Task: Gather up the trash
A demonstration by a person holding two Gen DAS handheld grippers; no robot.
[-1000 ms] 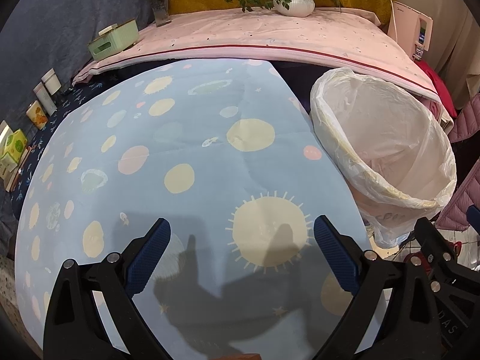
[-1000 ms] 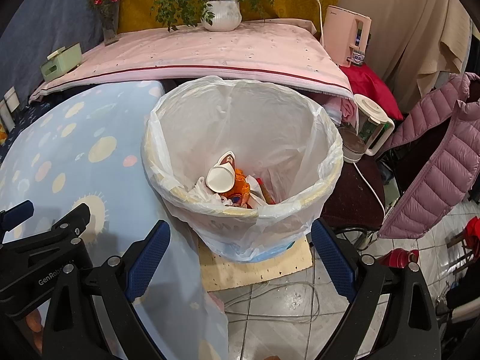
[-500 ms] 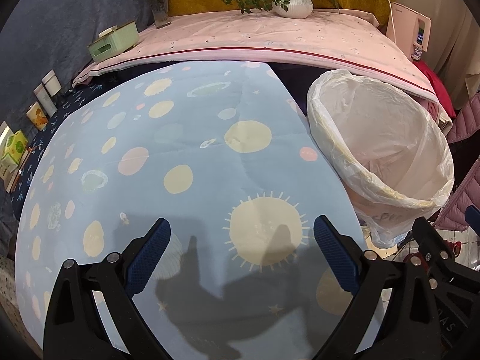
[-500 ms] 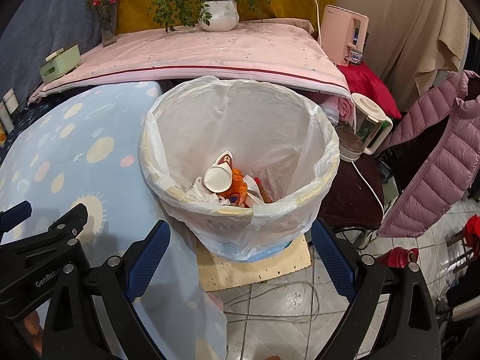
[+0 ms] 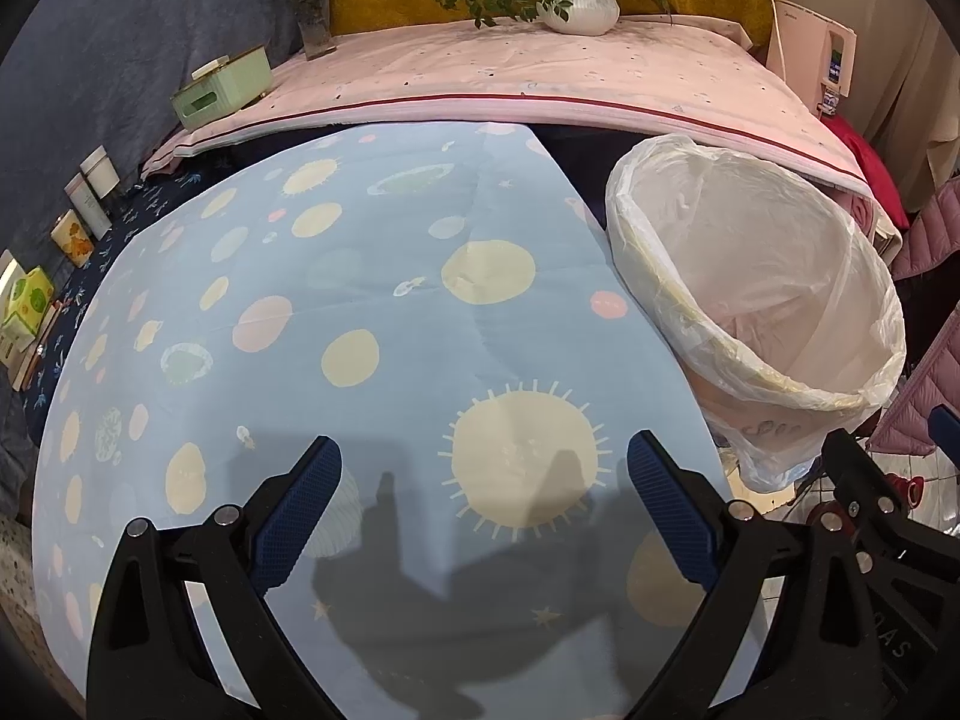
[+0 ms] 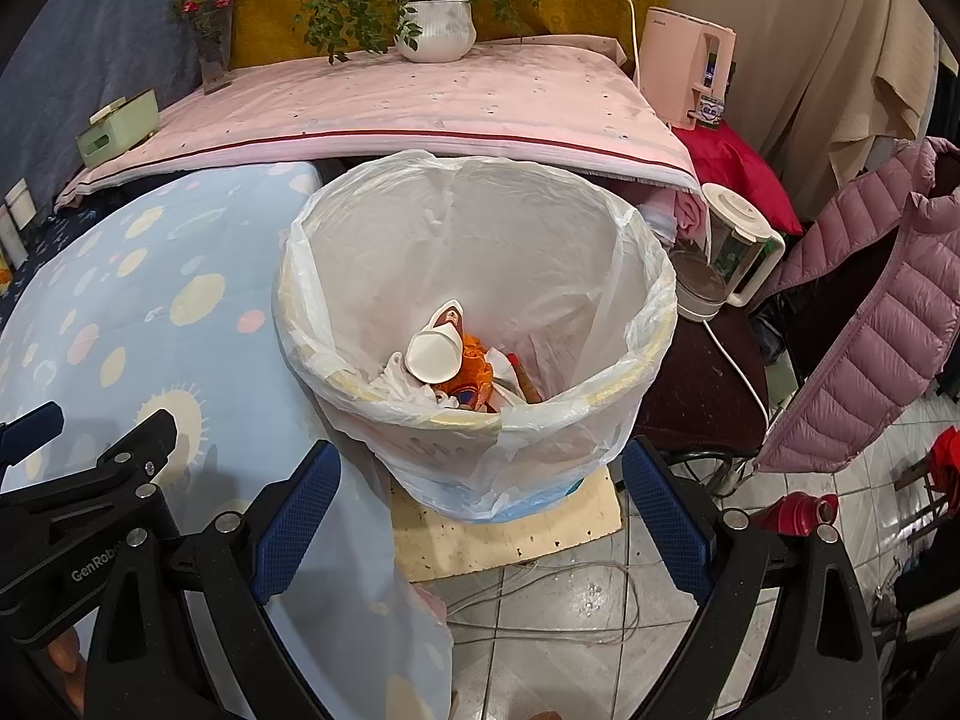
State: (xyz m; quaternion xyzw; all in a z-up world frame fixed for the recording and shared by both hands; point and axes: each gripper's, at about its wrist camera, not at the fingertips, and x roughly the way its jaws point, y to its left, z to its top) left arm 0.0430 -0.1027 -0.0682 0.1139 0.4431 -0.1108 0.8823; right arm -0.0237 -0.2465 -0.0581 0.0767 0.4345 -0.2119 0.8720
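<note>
Right now both grippers are spread wide and carry nothing. The right gripper (image 6: 480, 516) hangs above the near rim of the trash bin (image 6: 645, 324), which stands on the floor on a pale mat (image 6: 510, 534) just beside the bench (image 6: 120, 312). Inside its white liner lie the collected pieces: a crushed paper cup (image 6: 433, 355) on top, orange wrapping (image 6: 474, 372) under it, and other scraps too jumbled to name. The left gripper (image 5: 485, 516) hovers over the bench's blue cloth with its sun and planet print (image 5: 372, 276), and the cloth in view holds no litter at all; only the gripper's shadow falls on it.

By my judgement the drop-off step is finished and the task is at or near its end. The next move calls for a look round for leftover trash, perhaps on the floor tiles (image 6: 600, 630) or the pink-covered shelf (image 5: 510, 78) behind. If any turns up, an open gripper must go to it and pinch it before returning over the bin.
</note>
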